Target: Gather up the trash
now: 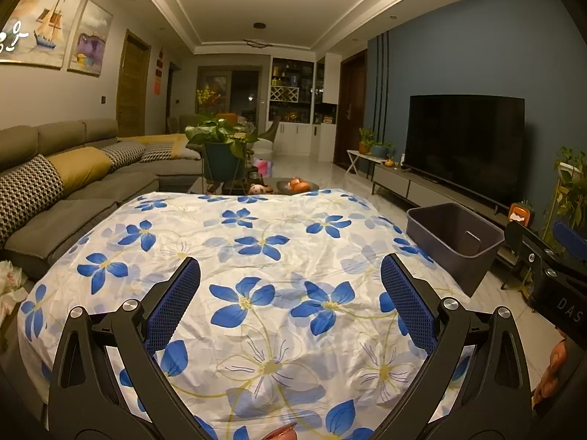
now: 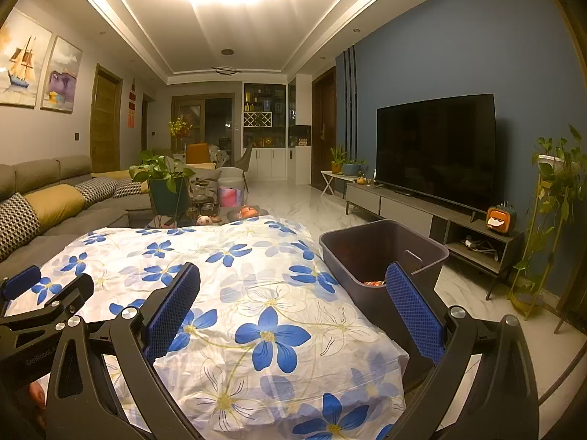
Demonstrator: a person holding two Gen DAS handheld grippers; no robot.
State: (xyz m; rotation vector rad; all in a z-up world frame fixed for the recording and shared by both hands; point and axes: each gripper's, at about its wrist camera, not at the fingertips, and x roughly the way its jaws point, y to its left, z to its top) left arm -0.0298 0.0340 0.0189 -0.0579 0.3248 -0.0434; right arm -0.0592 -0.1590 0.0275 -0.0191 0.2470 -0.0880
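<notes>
My left gripper hangs open over a table draped in a white cloth with blue flowers; nothing lies between its blue pads. Over the same cloth, further right, my right gripper is also open and holds nothing. A dark plastic bin stands on the floor by the table's right edge, with something orange-red at its bottom. That bin also shows in the left wrist view. Crumpled white-pink paper lies low at the far left, beside the sofa. No trash shows on the cloth.
A grey sofa with cushions runs along the left. A TV sits on a low stand at the right wall. Beyond the table are a potted plant and a glass table with a fruit bowl. White floor lies between.
</notes>
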